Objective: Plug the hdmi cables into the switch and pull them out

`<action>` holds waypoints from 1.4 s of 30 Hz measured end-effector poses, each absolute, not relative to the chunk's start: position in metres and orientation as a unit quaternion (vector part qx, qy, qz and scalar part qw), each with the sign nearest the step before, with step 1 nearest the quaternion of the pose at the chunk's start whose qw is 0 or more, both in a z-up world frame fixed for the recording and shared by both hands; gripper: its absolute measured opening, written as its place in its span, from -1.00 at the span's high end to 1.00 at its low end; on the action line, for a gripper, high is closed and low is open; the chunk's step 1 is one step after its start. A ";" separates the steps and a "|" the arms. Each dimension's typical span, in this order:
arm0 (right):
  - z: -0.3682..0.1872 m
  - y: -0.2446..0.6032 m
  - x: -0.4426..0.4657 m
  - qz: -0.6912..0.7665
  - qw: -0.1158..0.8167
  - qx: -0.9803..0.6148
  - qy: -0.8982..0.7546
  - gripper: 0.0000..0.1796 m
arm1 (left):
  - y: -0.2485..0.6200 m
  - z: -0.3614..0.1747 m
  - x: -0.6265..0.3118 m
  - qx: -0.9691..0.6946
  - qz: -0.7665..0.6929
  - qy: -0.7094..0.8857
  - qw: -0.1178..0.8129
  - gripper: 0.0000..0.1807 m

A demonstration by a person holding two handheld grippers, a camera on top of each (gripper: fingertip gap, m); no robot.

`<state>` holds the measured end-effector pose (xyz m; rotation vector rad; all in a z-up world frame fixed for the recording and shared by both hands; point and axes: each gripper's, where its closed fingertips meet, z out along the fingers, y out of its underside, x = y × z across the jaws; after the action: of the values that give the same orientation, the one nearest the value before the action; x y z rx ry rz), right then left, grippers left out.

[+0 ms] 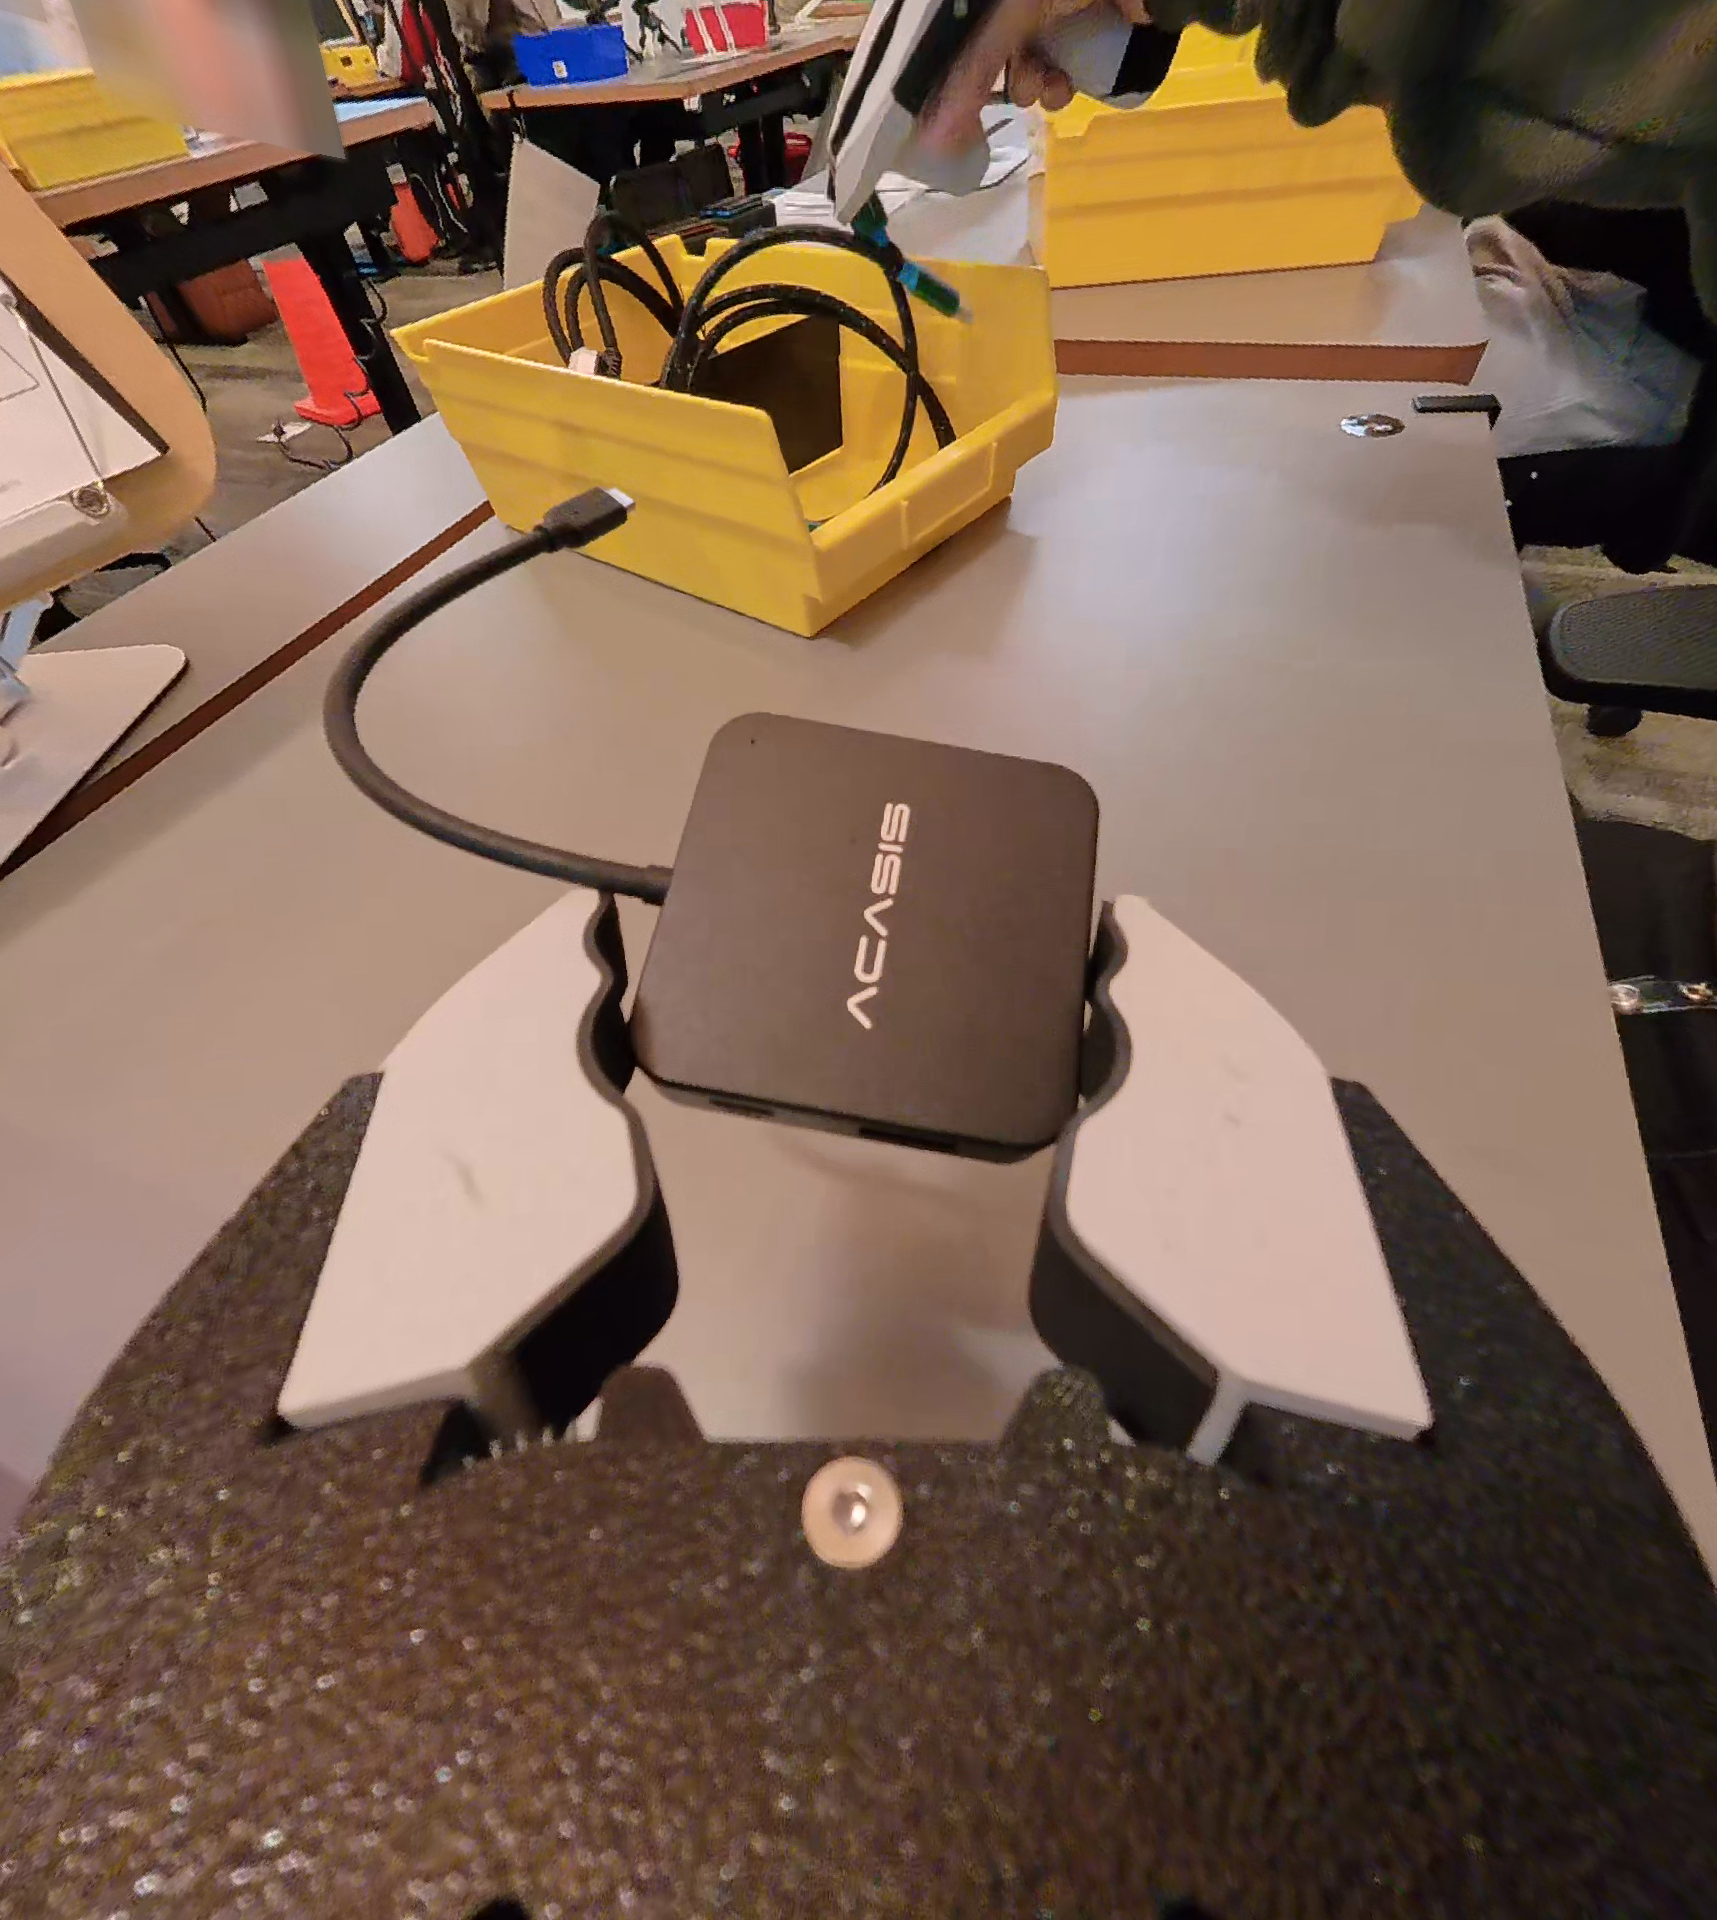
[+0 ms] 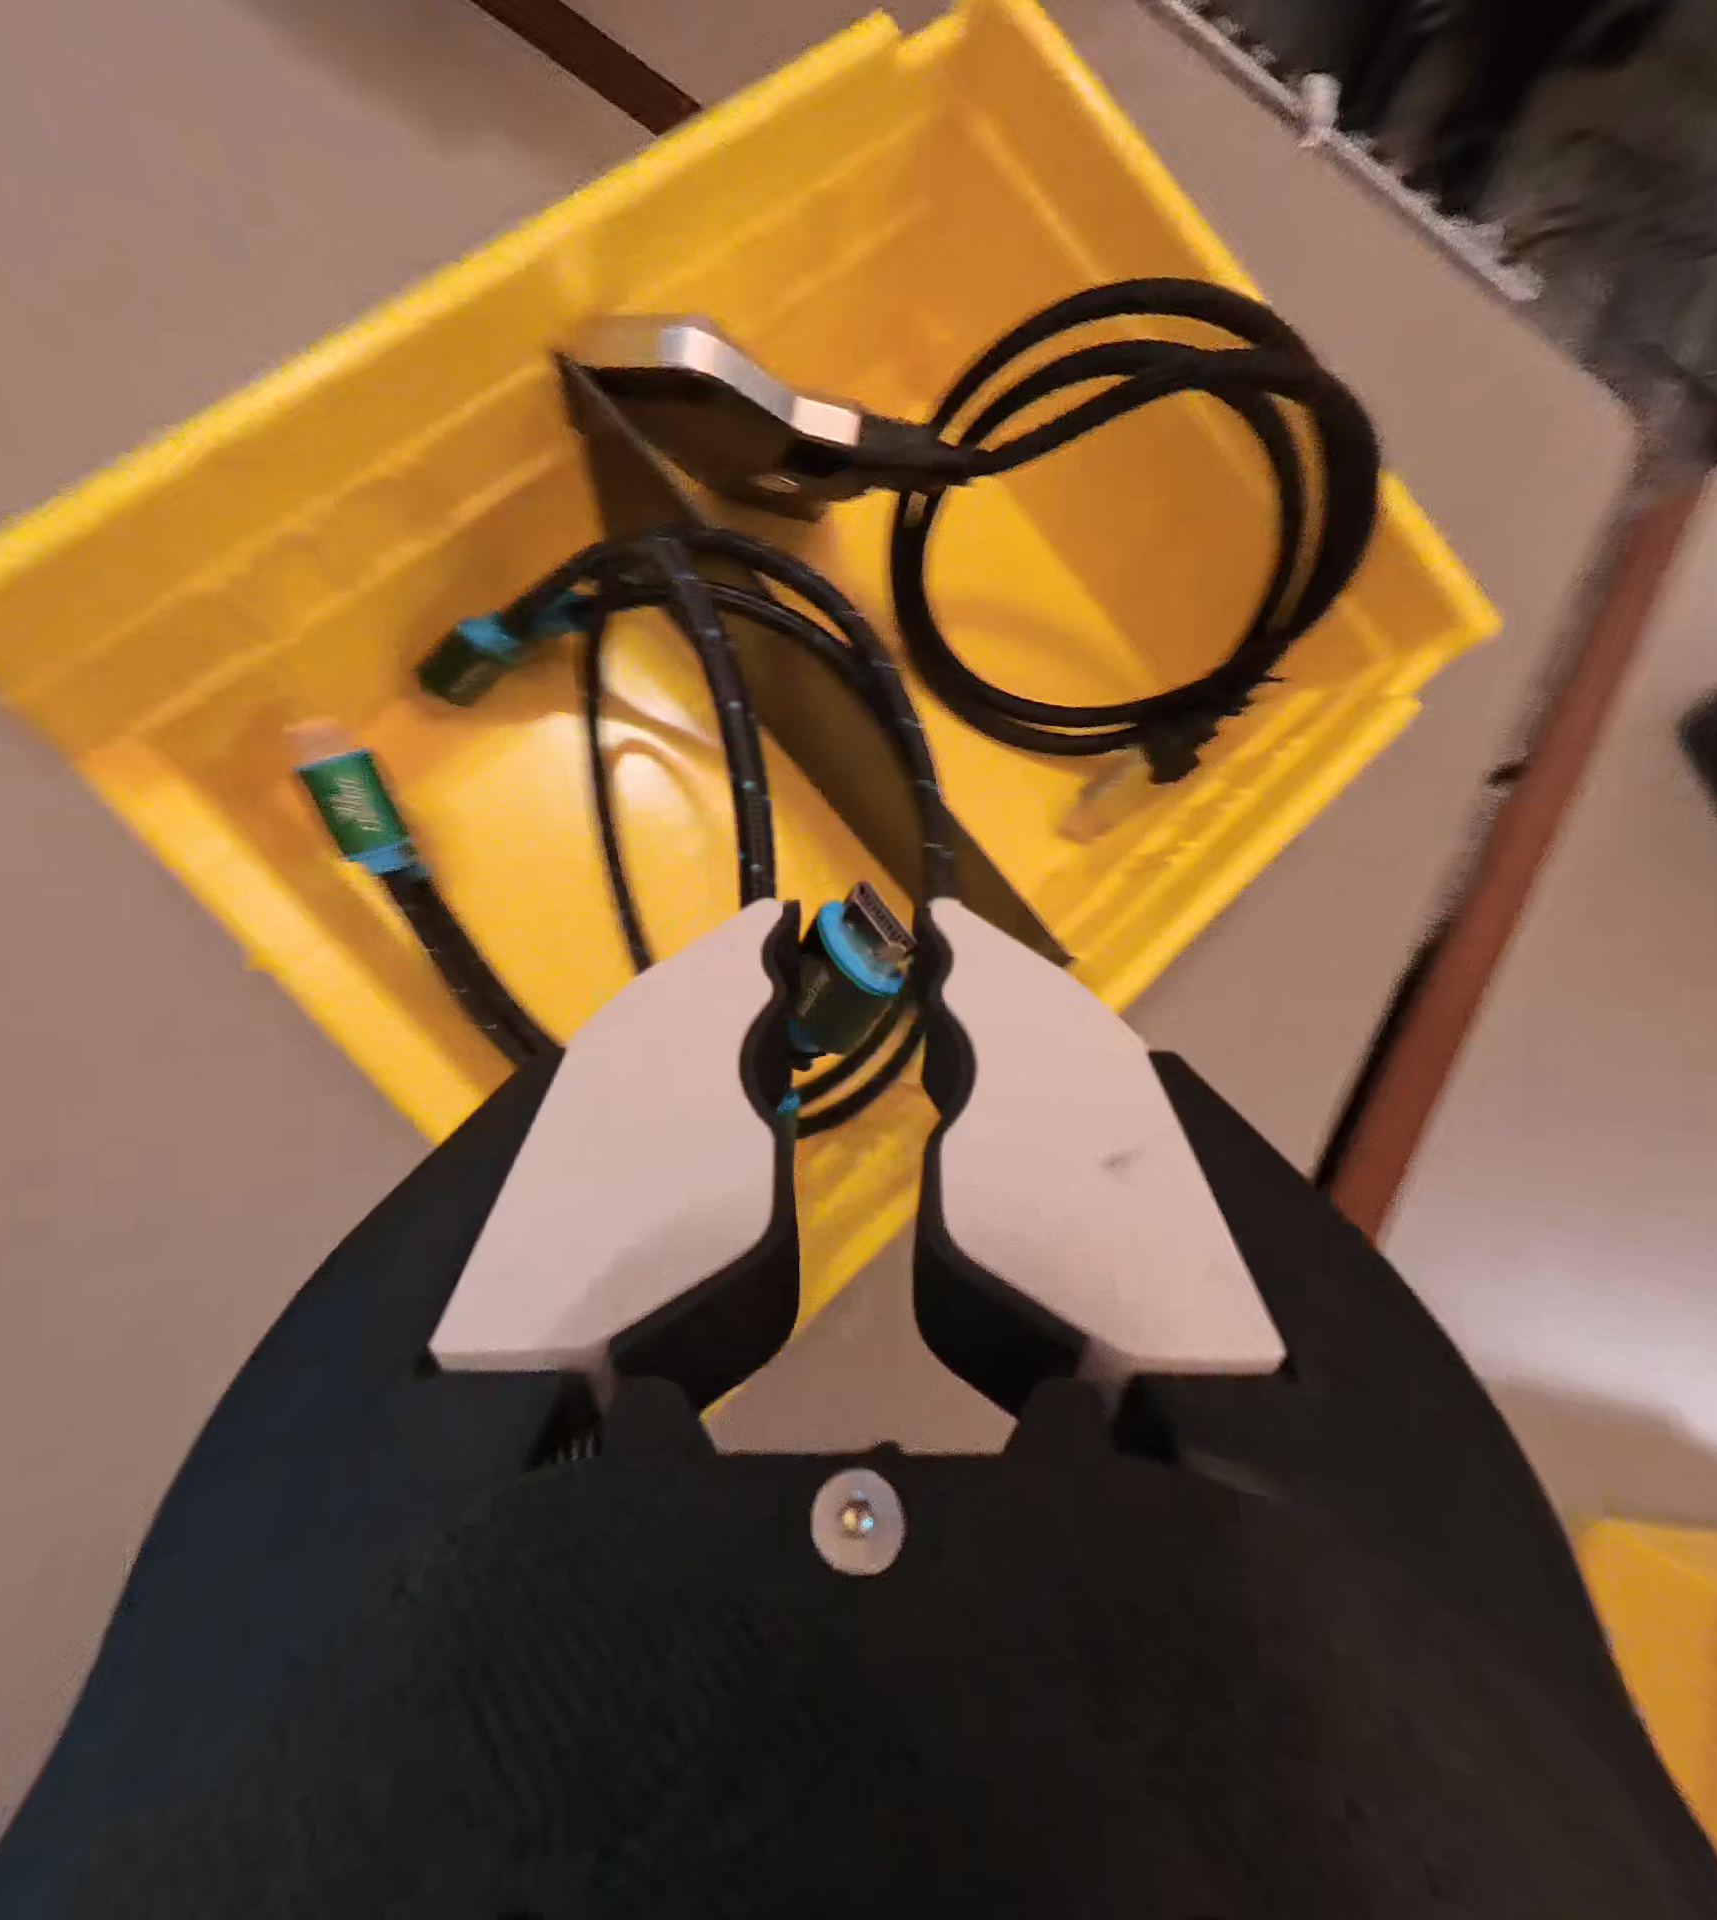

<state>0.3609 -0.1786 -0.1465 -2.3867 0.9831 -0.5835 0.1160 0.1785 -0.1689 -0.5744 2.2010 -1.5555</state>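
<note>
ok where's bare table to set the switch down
Bare table lies right of the switch, between the yellow bin and the table's right edge. Another free patch sits left of the switch, outside its black cable. The bin itself is crowded with coiled cables.

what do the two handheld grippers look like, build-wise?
Both match: left gripper and right gripper each have a black, grainy-textured body, a silver screw centred at the finger base, and two pale grey wedge-shaped fingers lined with wavy black inner pads. No cables visible on either. In the left wrist view, the person's sleeve behind the right gripper is dark green fleece.
</note>
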 end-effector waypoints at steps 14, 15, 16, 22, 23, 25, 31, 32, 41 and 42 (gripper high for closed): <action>-0.116 -0.065 0.284 -0.181 0.452 -0.810 0.328 0.35 | 0.178 -0.162 0.117 -0.199 -0.567 0.772 0.206 0.07; -0.117 -0.035 0.256 -0.131 0.479 -0.814 0.302 0.29 | 0.176 -0.160 0.117 -0.195 -0.570 0.770 0.210 0.07; -0.119 -0.005 0.228 -0.086 0.502 -0.814 0.279 0.25 | 0.175 -0.159 0.117 -0.191 -0.571 0.769 0.214 0.07; -0.140 0.119 0.103 0.177 0.559 -0.770 0.251 0.25 | 0.159 -0.151 0.109 -0.139 -0.554 0.779 0.257 0.07; -0.144 0.130 0.097 0.206 0.557 -0.761 0.263 0.25 | 0.157 -0.150 0.108 -0.129 -0.547 0.782 0.269 0.07; -0.150 0.147 0.087 0.258 0.552 -0.742 0.279 0.29 | 0.153 -0.151 0.106 -0.114 -0.532 0.789 0.286 0.07; -0.145 0.167 0.076 0.328 0.573 -0.702 0.267 0.83 | 0.142 -0.157 0.107 -0.087 -0.495 0.800 0.327 0.06; -0.144 0.167 0.078 0.327 0.578 -0.701 0.260 0.83 | 0.143 -0.156 0.110 -0.090 -0.489 0.798 0.341 0.06; -0.130 0.106 0.153 0.148 0.592 -0.743 0.275 0.84 | 0.151 -0.156 0.113 -0.148 -0.542 0.766 0.314 0.12; -0.122 0.085 0.174 0.094 0.588 -0.752 0.283 0.85 | 0.156 -0.156 0.115 -0.156 -0.542 0.764 0.312 0.14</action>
<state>0.1743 0.0855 -0.1220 -1.7519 0.6600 0.2187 0.1146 0.1561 -0.1564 -0.4127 2.0161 -1.4306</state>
